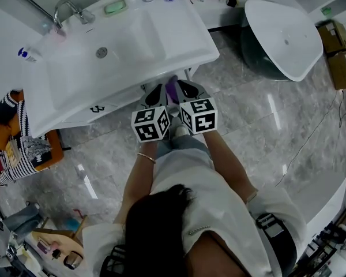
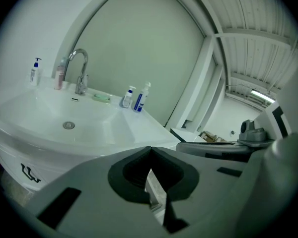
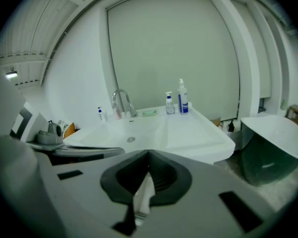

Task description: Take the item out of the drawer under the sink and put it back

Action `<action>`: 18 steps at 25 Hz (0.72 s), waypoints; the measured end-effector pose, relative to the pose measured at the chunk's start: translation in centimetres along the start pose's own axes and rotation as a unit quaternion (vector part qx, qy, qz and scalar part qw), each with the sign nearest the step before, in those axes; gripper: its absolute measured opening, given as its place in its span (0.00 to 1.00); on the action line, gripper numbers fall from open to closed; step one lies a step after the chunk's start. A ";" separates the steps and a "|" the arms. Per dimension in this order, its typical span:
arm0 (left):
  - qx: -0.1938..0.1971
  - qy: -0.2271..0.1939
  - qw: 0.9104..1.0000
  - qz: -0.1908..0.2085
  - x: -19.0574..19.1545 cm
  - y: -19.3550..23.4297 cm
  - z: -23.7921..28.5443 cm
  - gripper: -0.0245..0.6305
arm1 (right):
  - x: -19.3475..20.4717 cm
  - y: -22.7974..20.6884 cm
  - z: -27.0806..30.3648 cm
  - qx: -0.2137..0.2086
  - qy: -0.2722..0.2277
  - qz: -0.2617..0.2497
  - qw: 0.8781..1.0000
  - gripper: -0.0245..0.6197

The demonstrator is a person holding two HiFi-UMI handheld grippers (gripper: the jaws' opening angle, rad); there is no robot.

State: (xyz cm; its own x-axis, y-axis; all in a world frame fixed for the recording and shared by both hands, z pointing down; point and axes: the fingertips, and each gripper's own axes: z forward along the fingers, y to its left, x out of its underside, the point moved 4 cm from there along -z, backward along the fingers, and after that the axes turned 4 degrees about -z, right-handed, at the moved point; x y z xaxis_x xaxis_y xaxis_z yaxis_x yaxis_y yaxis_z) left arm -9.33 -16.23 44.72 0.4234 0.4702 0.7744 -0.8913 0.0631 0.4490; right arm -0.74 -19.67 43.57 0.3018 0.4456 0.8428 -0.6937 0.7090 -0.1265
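A white sink [image 1: 179, 45] stands in front of me, with the white drawer front [image 1: 104, 104] under its rim; the front carries a small black mark [image 2: 27, 171] and looks closed. No item from the drawer shows in any view. My left gripper [image 1: 157, 92] and right gripper [image 1: 187, 88] hover side by side just before the sink's front edge, pointing at it. In the left gripper view the left gripper [image 2: 150, 150] has its jaws together with nothing between them. The right gripper [image 3: 148, 153] is shut and empty too.
On the sink stand a chrome faucet [image 1: 69, 9], a green soap dish [image 1: 115, 7] and two bottles [image 3: 176, 103] at the back. A white oval tub [image 1: 282, 36] sits to the right, cardboard boxes [image 1: 340, 51] beyond it, a striped bag [image 1: 23, 149] at left.
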 end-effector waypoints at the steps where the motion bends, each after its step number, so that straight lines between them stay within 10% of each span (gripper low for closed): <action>1: -0.001 0.001 1.000 -0.002 0.1 0.1 0.1 0.04 | 0.0 -0.1 0.0 -0.001 0.001 0.004 1.000 0.06; 18: -0.035 0.062 0.997 -0.031 3.8 3.3 1.4 0.04 | 4.1 0.1 3.2 -0.037 0.090 0.015 0.995 0.30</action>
State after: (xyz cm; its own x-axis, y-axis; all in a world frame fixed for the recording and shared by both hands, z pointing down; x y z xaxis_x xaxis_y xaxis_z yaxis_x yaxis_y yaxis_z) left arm -10.47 -15.52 49.79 0.4592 0.5676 0.6834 -0.8748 0.1552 0.4589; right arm -1.60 -19.52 48.71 0.3993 0.5529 0.7313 -0.6564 0.7293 -0.1930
